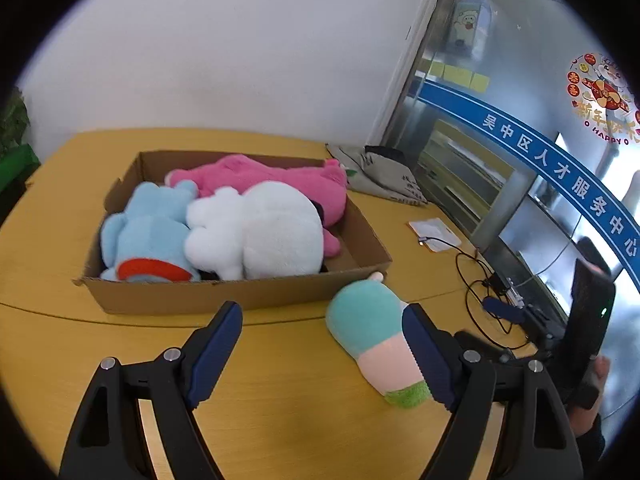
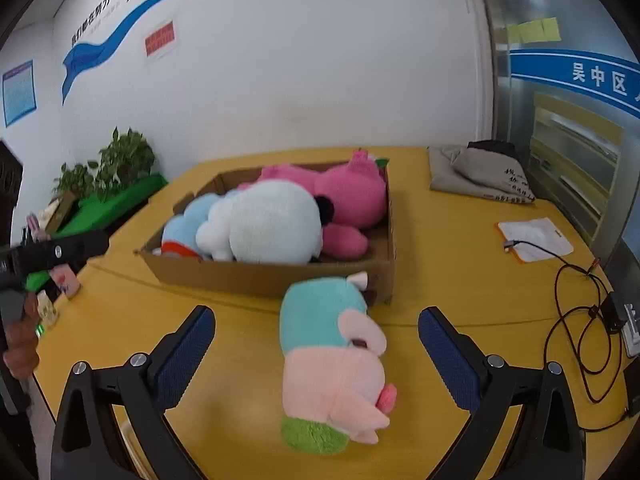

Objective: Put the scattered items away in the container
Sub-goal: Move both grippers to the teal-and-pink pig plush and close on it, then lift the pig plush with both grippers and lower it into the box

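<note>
A shallow cardboard box (image 1: 240, 294) (image 2: 256, 276) stands on the yellow table and holds a pink plush (image 1: 280, 180) (image 2: 352, 196), a white plush (image 1: 264, 232) (image 2: 272, 224) and a light blue plush (image 1: 148, 236) (image 2: 184, 220). A teal, pink and green plush pig (image 1: 372, 340) (image 2: 332, 360) lies on the table just outside the box's near right corner. My right gripper (image 2: 316, 320) is open, its blue pads wide on either side of the pig without touching it. My left gripper (image 1: 322, 316) is open over bare table, the pig beside its right finger.
A folded grey cloth bag (image 1: 380, 176) (image 2: 480, 176) lies behind the box. A white pouch (image 1: 432, 232) (image 2: 536, 240), black cables (image 1: 476, 276) (image 2: 576, 320) and a small device sit along the table's right side by a glass wall. Potted plants (image 2: 112, 164) stand at the left.
</note>
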Tool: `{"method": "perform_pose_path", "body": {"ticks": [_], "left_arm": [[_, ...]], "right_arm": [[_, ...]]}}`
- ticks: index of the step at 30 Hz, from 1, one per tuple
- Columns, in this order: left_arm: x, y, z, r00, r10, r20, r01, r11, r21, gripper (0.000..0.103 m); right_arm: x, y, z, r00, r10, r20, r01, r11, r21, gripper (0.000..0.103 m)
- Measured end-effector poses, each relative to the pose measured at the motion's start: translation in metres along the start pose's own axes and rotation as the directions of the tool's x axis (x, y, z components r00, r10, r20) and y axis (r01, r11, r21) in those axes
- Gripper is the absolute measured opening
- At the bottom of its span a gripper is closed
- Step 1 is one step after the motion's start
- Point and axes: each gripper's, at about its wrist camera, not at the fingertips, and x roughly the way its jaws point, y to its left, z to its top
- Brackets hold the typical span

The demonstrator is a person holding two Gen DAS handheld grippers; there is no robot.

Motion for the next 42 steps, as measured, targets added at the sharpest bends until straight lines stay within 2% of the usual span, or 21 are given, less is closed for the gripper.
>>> {"method": "perform_pose_path", "body": {"ticks": [3, 6, 8, 10, 12, 14, 16, 19, 22, 24, 26, 30, 33, 38, 42], "left_arm": [[0.031, 0.002, -0.007, 0.996, -0.075, -0.057, 0.072, 0.996, -0.052, 0.082], [0.064, 0.004, -0.012, 0.986, -0.117, -0.115, 0.106, 0.990, -0.095, 0.082], [0.090, 0.007, -0.017, 0.978, -0.128, -0.165, 0.109, 0.987, -0.119, 0.082], [0.115, 0.011, -0.022, 0.967, -0.144, -0.209, 0.113, 0.981, -0.155, 0.082], [0.137, 0.013, -0.028, 0.955, -0.161, -0.250, 0.117, 0.976, -0.184, 0.082], [0.156, 0.013, -0.033, 0.937, -0.211, -0.277, 0.152, 0.963, -0.221, 0.082], [0.172, 0.009, -0.040, 0.906, -0.298, -0.301, 0.218, 0.937, -0.272, 0.082], [0.188, -0.007, -0.048, 0.876, -0.348, -0.334, 0.269, 0.927, -0.261, 0.082], [0.206, -0.015, -0.053, 0.862, -0.360, -0.358, 0.272, 0.923, -0.273, 0.082], [0.214, -0.009, -0.054, 0.845, -0.407, -0.348, 0.291, 0.895, -0.339, 0.083], [0.218, -0.007, -0.054, 0.834, -0.437, -0.338, 0.313, 0.878, -0.363, 0.079], [0.215, -0.011, -0.051, 0.834, -0.441, -0.332, 0.331, 0.881, -0.338, 0.066], [0.205, -0.014, -0.046, 0.842, -0.430, -0.325, 0.332, 0.888, -0.317, 0.062], [0.169, -0.024, -0.018, 0.875, -0.408, -0.259, 0.349, 0.904, -0.246, 0.061], [0.127, -0.036, 0.033, 0.900, -0.399, -0.178, 0.377, 0.915, -0.143, 0.060]], "right_arm": [[0.029, 0.019, -0.020, 0.997, -0.007, -0.073, 0.000, 0.995, -0.102, 0.103], [0.052, 0.020, -0.029, 0.992, -0.052, -0.111, 0.040, 0.994, -0.104, 0.101], [0.065, 0.016, -0.035, 0.987, -0.064, -0.150, 0.049, 0.994, -0.101, 0.086], [0.071, 0.012, -0.042, 0.977, -0.143, -0.157, 0.122, 0.983, -0.138, 0.070], [0.068, 0.005, -0.045, 0.980, -0.115, -0.161, 0.097, 0.989, -0.113, 0.066], [0.066, 0.001, -0.048, 0.981, -0.102, -0.165, 0.086, 0.991, -0.104, 0.065], [0.065, 0.003, -0.052, 0.982, -0.093, -0.166, 0.074, 0.990, -0.118, 0.065], [0.068, 0.014, -0.056, 0.982, -0.107, -0.155, 0.081, 0.983, -0.166, 0.067], [0.077, 0.024, -0.060, 0.975, -0.156, -0.159, 0.116, 0.965, -0.236, 0.070], [0.079, 0.021, -0.059, 0.977, -0.146, -0.156, 0.109, 0.968, -0.225, 0.070], [0.077, 0.013, -0.057, 0.981, -0.118, -0.155, 0.089, 0.979, -0.183, 0.069], [0.074, 0.011, -0.056, 0.984, -0.113, -0.138, 0.092, 0.985, -0.145, 0.062], [0.065, 0.014, -0.055, 0.989, -0.099, -0.107, 0.084, 0.987, -0.137, 0.056], [0.040, 0.025, -0.037, 0.997, -0.080, -0.006, 0.078, 0.985, -0.152, 0.056], [0.014, 0.030, 0.003, 0.991, -0.050, 0.125, 0.069, 0.987, -0.148, 0.056]]}}
